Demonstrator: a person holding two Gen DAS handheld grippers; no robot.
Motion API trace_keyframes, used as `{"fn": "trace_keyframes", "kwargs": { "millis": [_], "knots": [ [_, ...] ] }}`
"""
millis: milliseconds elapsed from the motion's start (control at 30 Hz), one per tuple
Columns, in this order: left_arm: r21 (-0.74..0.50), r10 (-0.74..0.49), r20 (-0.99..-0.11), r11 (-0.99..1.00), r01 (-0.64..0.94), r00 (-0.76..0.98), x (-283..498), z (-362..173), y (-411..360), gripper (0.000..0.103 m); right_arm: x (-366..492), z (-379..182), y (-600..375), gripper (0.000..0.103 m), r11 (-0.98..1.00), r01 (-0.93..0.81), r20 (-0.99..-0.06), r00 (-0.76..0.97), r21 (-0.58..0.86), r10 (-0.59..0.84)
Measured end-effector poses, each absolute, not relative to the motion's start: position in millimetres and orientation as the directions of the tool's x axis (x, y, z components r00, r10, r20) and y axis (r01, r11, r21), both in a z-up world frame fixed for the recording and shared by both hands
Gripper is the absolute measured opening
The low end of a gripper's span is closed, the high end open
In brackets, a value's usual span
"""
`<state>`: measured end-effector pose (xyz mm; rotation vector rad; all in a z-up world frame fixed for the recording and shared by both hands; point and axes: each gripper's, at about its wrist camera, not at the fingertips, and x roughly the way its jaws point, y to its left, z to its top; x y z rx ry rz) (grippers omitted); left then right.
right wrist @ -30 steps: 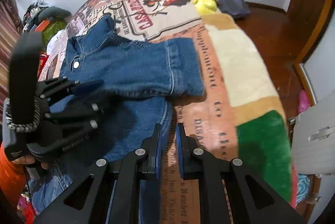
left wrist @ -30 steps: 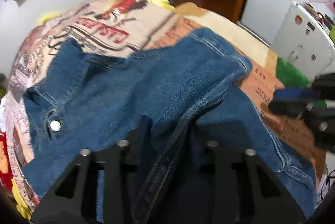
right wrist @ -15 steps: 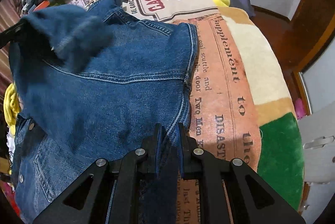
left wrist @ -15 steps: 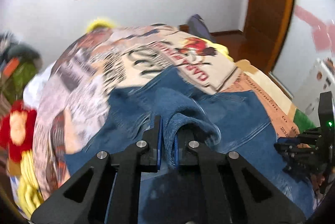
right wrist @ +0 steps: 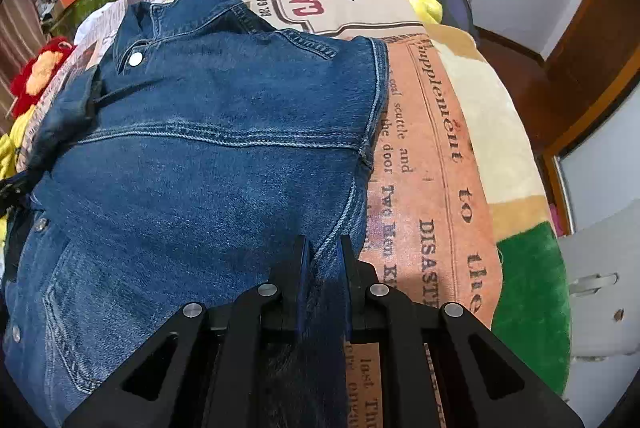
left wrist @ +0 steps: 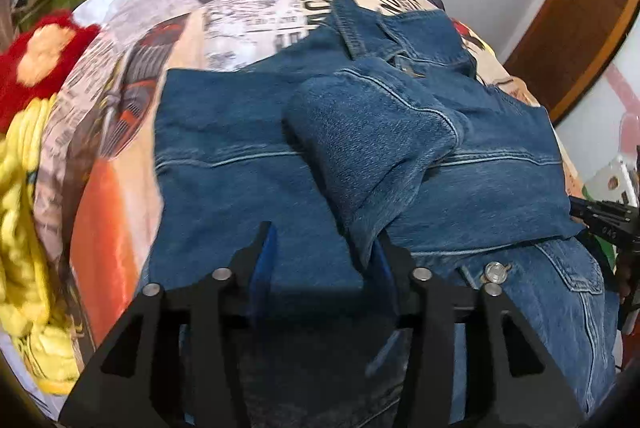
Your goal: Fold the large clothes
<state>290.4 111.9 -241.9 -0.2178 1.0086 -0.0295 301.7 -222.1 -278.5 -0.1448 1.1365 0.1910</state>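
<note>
One denim jacket (left wrist: 248, 164) is lying across the printed blanket (right wrist: 432, 164) on the bed, back panel up, collar pointing toward the far wall. One sleeve (left wrist: 372, 132) is lying folded over its middle, the cuff end draping down toward your left gripper (left wrist: 322, 248). You are holding that gripper with its jaws spread wide; the sleeve end is touching the inside of the right-hand finger, but nothing is being pinched between them. Your right gripper (right wrist: 323, 256) is clamping the jacket's side seam at its right edge, jaws drawn nearly together with blue cloth showing in the narrow gap. In the right wrist view, a metal snap button (right wrist: 136, 58) is showing near the collar, and the jacket's right edge is running alongside the orange newsprint strip of the blanket. Beyond the cloth, a red and yellow plush toy (left wrist: 28, 76) is sitting by the blanket's left side, and a brown wooden door frame (right wrist: 592, 68) is standing to the right, well apart from the jacket.
</note>
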Motion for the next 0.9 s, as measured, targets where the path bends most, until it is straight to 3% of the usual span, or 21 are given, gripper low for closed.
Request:
{"fn": "trace_keyframes", "kwargs": {
  "millis": [433, 567, 633, 833, 900],
  "knots": [
    [-0.192, -0.074, -0.850, 0.965, -0.177, 0.521, 257, -251, 143, 0.053, 296, -279, -212, 0.010, 0.966, -0.240, -0.902, 0.431, -0.098, 0.015],
    [-0.170, -0.043, -0.879, 0.959, -0.228, 0.474, 250, -263, 161, 0.033, 296, -280, -212, 0.010, 0.966, -0.240, -0.902, 0.431, -0.099, 0.014],
    [-0.204, -0.079, -0.878, 0.954, -0.221, 0.471, 248, -264, 167, 0.033, 296, -280, -212, 0.010, 0.966, -0.240, -0.902, 0.431, -0.100, 0.014],
    [-0.099, -0.018, -0.880, 0.984, -0.147, 0.474, 251, -244, 153, 0.034, 300, -273, -213, 0.010, 0.961, -0.253, -0.914, 0.407, -0.109, 0.004],
    [-0.089, -0.013, -0.869, 0.988, -0.130, 0.495, 253, -231, 150, 0.039, 304, -264, -214, 0.010, 0.963, -0.253, -0.916, 0.401, -0.090, 0.020]
  ]
}}
